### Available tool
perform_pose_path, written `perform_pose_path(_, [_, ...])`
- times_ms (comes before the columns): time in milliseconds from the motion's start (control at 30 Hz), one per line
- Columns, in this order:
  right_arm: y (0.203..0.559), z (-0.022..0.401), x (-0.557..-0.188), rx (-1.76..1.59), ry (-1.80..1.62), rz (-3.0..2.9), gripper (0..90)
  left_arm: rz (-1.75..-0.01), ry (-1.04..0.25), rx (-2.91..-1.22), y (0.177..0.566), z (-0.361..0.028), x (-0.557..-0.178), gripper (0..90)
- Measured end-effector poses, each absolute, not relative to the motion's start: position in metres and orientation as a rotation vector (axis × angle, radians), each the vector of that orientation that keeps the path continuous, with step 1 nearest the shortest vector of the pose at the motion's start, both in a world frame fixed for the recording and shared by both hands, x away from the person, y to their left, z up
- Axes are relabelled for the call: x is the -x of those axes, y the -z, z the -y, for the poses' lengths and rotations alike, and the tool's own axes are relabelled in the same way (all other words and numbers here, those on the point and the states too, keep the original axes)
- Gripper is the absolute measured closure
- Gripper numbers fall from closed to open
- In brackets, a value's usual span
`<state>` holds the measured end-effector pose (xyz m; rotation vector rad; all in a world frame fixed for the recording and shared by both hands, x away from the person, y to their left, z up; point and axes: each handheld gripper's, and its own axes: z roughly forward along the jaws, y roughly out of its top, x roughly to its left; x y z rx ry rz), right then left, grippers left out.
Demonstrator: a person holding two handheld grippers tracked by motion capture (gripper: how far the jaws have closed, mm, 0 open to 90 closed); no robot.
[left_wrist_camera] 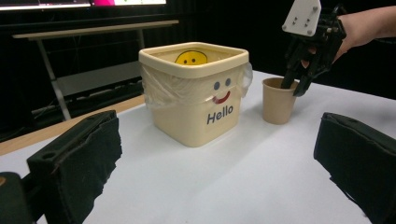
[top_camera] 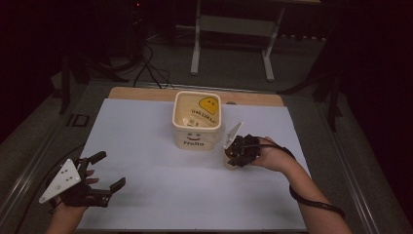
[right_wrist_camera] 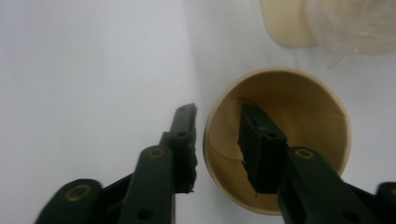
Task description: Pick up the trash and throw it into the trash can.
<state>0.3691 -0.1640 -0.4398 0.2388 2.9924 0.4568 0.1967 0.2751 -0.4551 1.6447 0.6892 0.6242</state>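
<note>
A cream square bin with a smiley face and "Hello" on its front stands at the table's middle back, lined with a clear plastic bag. Just to its right stands a brown paper cup, upright. My right gripper points down over the cup's rim. One jaw is inside the cup and the other outside, with a small gap on each side of the wall. My left gripper rests wide open at the front left, holding nothing.
A white sheet covers the wooden table. Behind the table stand a metal frame and floor cables. The bin's corner lies close to the cup.
</note>
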Motion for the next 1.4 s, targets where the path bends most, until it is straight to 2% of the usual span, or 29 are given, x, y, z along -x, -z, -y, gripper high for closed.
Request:
perform_pose_path(333, [0.447,0.161,-0.367,-0.200,-0.390,-2.996,80.6,-0.688,-0.622,-1.648,0.455,-0.275,-0.197,1.7])
perform_pose_path(400, [0.446,0.161,-0.366,-0.188,-0.369,-2.975,86.1,-0.691,-0.621,-1.646,0.455,-0.275,-0.197,1.7])
perform_pose_path(767, [0.427,0.171,-0.366,-0.192,-0.375,-2.965,87.3,-0.689,-0.619,-1.644,0.455,-0.274,-0.198,1.7])
perform_pose_path(1400, [0.359,0.180,-0.359,-0.157,-0.294,-3.011,87.6,-0.688,-0.619,-1.643,0.455,-0.273,-0.198,1.7])
